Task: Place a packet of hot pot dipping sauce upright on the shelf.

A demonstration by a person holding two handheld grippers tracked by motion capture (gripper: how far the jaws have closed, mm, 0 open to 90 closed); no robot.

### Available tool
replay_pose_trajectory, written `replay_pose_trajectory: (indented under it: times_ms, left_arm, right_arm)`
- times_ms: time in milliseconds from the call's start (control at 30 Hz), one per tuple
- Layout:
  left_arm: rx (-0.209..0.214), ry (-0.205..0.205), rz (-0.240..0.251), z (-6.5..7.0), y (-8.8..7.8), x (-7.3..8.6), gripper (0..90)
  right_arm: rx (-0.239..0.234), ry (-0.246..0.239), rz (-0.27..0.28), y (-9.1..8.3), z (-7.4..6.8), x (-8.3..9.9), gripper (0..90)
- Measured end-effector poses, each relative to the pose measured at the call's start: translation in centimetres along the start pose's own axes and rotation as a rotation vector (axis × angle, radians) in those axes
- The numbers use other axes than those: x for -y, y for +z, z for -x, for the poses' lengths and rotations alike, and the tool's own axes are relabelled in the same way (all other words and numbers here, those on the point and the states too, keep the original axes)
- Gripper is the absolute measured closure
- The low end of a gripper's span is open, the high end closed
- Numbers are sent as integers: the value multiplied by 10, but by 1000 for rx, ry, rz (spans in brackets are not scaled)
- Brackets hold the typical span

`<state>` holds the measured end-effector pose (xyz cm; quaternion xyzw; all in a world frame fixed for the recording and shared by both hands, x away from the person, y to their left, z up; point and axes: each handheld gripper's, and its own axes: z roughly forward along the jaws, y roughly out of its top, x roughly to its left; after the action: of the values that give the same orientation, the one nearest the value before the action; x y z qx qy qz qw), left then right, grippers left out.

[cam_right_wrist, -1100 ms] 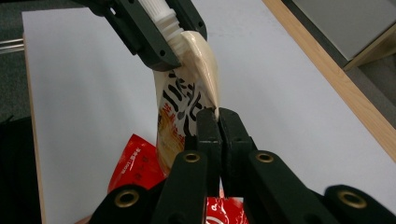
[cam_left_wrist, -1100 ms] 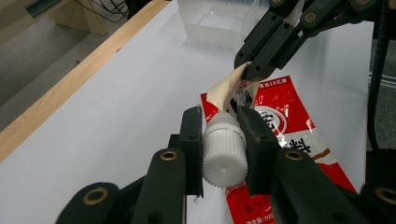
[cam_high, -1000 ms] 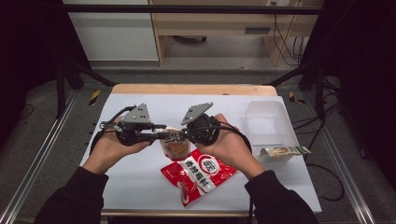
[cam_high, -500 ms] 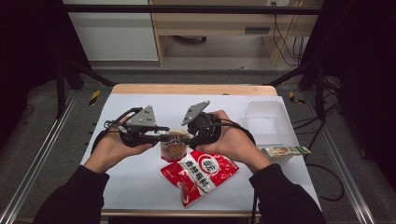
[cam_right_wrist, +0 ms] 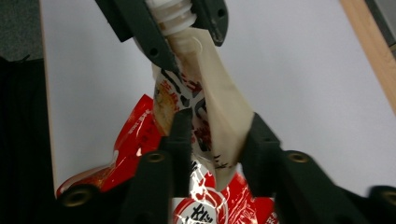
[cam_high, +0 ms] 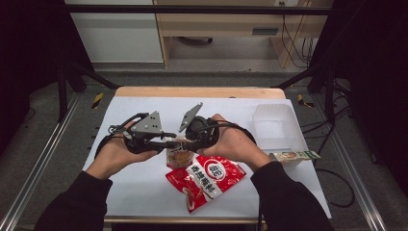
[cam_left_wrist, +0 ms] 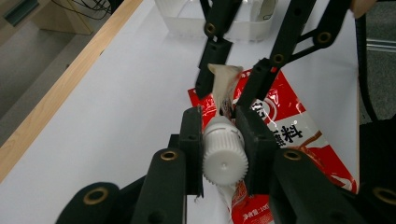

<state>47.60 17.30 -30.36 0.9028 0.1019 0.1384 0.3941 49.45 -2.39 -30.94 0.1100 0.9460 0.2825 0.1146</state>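
High view: both hands are holding a pouch (cam_high: 179, 155) up just above a red packet (cam_high: 206, 179) on the table (cam_high: 144, 192).

Left gripper view: the left gripper (cam_left_wrist: 223, 135) is clamping the pouch's white cap (cam_left_wrist: 224, 156).

Right gripper view: the right gripper (cam_right_wrist: 215, 135) has just been closing; its jaws are pressing the pouch body above the red packet.

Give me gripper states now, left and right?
Left gripper: shut on the pouch's white cap.
Right gripper: jaws just closing around the spouted pouch.

Pouch (cam_right_wrist: 201, 116) print blurred, red bag (cam_right_wrist: 140, 135) partly behind right tongs (cam_right_wrist: 215, 135).
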Motion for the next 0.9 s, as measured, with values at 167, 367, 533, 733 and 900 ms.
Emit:
replay_pose_trajectory:
  times_ms: [167, 367, 533, 733, 900]
  left_arm:
    - [-2, -15, 12, 0, 1, 2, 728]
    - [-17, -88, 97, -3, -2, 9, 582]
    - [-32, -102, 111, -2, -3, 17, 417]
    - [-47, -149, 110, -2, -1, 29, 288]
    - [-62, -187, 103, -3, 0, 43, 228]
  right_arm:
    - [-3, 8, -16, -1, 0, -1, 868]
    - [44, -9, -19, -8, 1, -3, 882]
    - [72, -4, -21, -17, 11, 1, 882]
    - [106, 2, -18, -33, 24, 10, 882]
    - [136, 19, -14, -46, 32, 20, 882]
